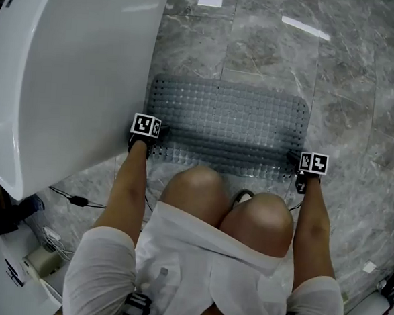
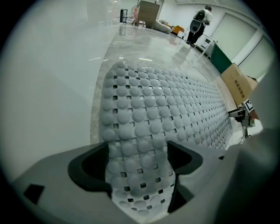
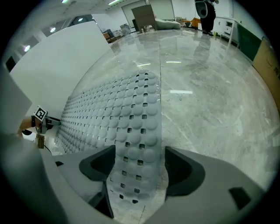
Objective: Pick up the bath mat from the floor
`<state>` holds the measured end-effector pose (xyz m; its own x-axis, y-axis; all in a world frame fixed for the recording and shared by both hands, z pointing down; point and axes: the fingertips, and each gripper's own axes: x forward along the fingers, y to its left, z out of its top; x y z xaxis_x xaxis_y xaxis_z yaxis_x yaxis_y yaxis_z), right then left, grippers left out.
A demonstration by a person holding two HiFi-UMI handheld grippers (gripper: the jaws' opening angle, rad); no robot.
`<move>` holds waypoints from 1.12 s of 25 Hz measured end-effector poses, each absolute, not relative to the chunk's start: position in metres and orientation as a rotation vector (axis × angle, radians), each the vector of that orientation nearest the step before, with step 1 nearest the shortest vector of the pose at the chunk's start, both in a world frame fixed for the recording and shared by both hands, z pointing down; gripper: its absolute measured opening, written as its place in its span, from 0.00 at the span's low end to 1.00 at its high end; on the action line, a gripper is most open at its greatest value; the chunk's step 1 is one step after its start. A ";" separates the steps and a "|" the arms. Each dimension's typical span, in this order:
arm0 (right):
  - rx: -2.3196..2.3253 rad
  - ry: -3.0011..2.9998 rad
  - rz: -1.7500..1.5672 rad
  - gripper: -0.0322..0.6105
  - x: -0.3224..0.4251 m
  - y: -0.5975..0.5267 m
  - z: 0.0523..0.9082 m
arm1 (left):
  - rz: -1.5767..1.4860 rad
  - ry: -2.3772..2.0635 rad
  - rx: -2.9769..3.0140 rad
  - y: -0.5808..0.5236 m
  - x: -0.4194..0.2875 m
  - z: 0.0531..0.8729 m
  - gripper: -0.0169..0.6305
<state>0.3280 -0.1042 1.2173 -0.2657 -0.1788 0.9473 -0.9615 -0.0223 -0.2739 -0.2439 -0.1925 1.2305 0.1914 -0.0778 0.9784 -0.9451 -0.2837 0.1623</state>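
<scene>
The bath mat [image 1: 230, 122] lies on the floor [image 1: 352, 97] straight ahead of you, its long axis running side to side. Your left claw [image 2: 139, 164] and right claw [image 3: 139, 168] each stand wide over a near corner, with mat between the jaws but not yet pinched. Neither hand looks nearer.

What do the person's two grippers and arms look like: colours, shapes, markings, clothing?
The left gripper and the right gripper each carry a white cube with black square markers. In the gripper views their bodies are grey, with black jaw pads. The arms have short white sleeves; the forearms are uncovered.
</scene>
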 end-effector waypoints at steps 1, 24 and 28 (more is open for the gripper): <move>1.230 -1.533 1.364 0.61 0.323 -0.106 1.217 | 1.209 -0.996 1.577 -0.193 -0.243 1.230 0.66; 1.121 -1.581 1.334 0.54 0.256 -0.116 1.213 | 1.276 -1.057 1.624 -0.201 -0.246 1.212 0.71; 1.121 -1.589 1.339 0.54 0.255 -0.114 1.212 | 1.214 -1.046 1.547 -0.184 -0.249 1.231 0.71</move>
<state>0.2547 -0.1144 1.2125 -0.3253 -0.1476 0.9340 -0.9455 0.0644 -0.3192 -0.2488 -0.1838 1.2312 0.1663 -0.0934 0.9816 -0.9570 -0.2554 0.1378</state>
